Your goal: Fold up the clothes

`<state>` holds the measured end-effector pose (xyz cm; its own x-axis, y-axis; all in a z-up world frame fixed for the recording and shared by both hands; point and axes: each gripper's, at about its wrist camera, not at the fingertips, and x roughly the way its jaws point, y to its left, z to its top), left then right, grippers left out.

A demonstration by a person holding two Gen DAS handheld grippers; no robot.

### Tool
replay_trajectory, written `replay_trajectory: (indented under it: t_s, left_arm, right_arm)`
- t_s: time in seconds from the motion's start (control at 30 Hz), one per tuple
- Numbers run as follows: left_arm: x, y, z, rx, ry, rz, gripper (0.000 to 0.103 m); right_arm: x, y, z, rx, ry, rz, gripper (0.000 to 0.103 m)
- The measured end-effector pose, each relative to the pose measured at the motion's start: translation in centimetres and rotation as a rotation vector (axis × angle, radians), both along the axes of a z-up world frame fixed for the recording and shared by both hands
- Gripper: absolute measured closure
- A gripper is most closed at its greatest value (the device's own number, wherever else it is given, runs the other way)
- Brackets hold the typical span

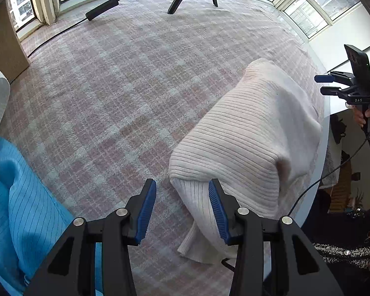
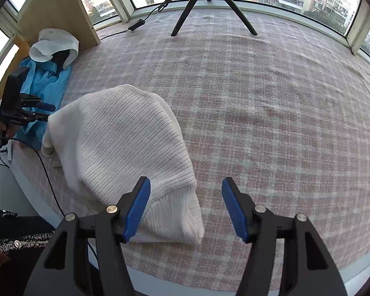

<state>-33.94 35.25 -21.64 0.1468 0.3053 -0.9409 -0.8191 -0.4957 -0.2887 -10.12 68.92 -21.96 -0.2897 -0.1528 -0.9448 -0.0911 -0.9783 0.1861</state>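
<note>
A checked cloth (image 2: 271, 103) covers the worktop. On it, toward the near edge, lies the sweater (image 2: 125, 148), white ribbed knit in a loose folded heap. It looks soft, light and limp, so it should sag and drape when lifted; the thicker ribbed hem (image 2: 175, 217) seems the surest place to pinch. A blue garment (image 1: 24, 209) waits off to the side. Left hand-held gripper (image 1: 182, 209) and right hand-held gripper (image 2: 186, 209) both stand with jaws apart, holding nothing, over the hem.

Plaid cloth (image 2: 271, 113) covering the table; black tripod (image 2: 209, 7) at its far edge; power adapter (image 1: 102, 8) with cable beside it; wooden panel (image 2: 59, 9) at the far-left corner.
</note>
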Motion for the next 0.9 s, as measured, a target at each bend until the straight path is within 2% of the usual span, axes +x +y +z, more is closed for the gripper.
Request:
replay_trajectory:
  t_s: [0.2, 0.3, 0.47, 0.6, 0.63, 0.7, 0.73, 0.77, 0.83, 0.9]
  left_arm:
    - [0.9, 3.8, -2.2, -0.066, 0.039, -0.109, 0.061]
    - [2.3, 5.2, -2.7, -0.104, 0.085, -0.177, 0.061]
    - [3.1, 6.4, -3.0, -0.117, 0.115, -0.213, 0.061]
    - [2.5, 6.2, -3.1, -0.097, 0.074, -0.192, 0.066]
    - [2.3, 6.0, -3.1, -0.089, 0.062, -0.182, 0.071]
    - [2.2, 5.5, -2.7, -0.072, 0.066, -0.154, 0.081]
    - [2.2, 5.2, -2.5, -0.064, 0.072, -0.139, 0.091]
    - [2.3, 4.9, -2.1, -0.053, 0.081, -0.13, 0.093]
    - [2.9, 4.2, -1.1, -0.03, 0.11, -0.118, 0.094]
    - [3.7, 3.5, 0.1, -0.006, 0.139, -0.112, 0.095]
  right_arm:
    - [-3.4, -0.5, -2.9, -0.055, -0.039, 0.06, 0.044]
    - [-4.5, -1.3, -4.1, -0.042, -0.054, 0.115, 0.044]
    - [-6.0, -1.7, -6.5, -0.051, -0.08, 0.168, 0.043]
    - [-6.2, -1.1, -7.8, -0.147, -0.103, 0.164, 0.044]
    - [-5.9, -1.0, -7.6, -0.167, -0.099, 0.168, 0.044]
    - [-5.0, -1.1, -7.1, -0.206, -0.095, 0.188, 0.06]
    - [-4.3, -1.4, -6.7, -0.215, -0.098, 0.197, 0.076]
    - [-3.6, -1.8, -6.3, -0.214, -0.1, 0.204, 0.08]
    - [-2.1, -2.9, -5.1, -0.221, -0.077, 0.232, 0.081]
    - [-1.3, -3.6, -3.8, -0.19, -0.039, 0.247, 0.095]
